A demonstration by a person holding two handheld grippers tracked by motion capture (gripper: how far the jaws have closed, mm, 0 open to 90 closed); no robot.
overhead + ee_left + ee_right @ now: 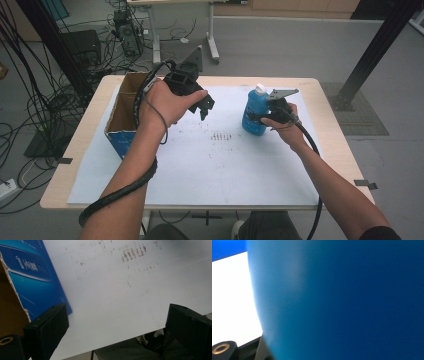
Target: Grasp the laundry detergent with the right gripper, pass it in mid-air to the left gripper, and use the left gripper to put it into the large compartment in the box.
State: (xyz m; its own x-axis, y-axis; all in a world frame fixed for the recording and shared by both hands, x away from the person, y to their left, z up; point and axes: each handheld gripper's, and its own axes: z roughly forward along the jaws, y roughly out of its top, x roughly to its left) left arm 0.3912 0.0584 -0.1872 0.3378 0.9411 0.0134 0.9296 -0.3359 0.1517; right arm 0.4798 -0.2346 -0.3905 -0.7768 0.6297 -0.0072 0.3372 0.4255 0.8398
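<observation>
A blue bottle (254, 112) with a white cap stands upright at the back right of the white sheet (225, 165). My right gripper (262, 118) is shut on its body from the right, and the bottle's blue wall (337, 300) looms close in the right gripper view. My left gripper (205, 106) hovers over the sheet just right of the cardboard box (120, 140). Its jaws stand wide apart around bare sheet, as the left gripper (116, 315) view shows.
The open box, brown inside and blue outside (32, 277), sits at the table's left back corner. Dark smudges (220, 136) mark the sheet's middle. The wooden table rim (85, 145) borders the sheet. Cables and black stands crowd the floor behind.
</observation>
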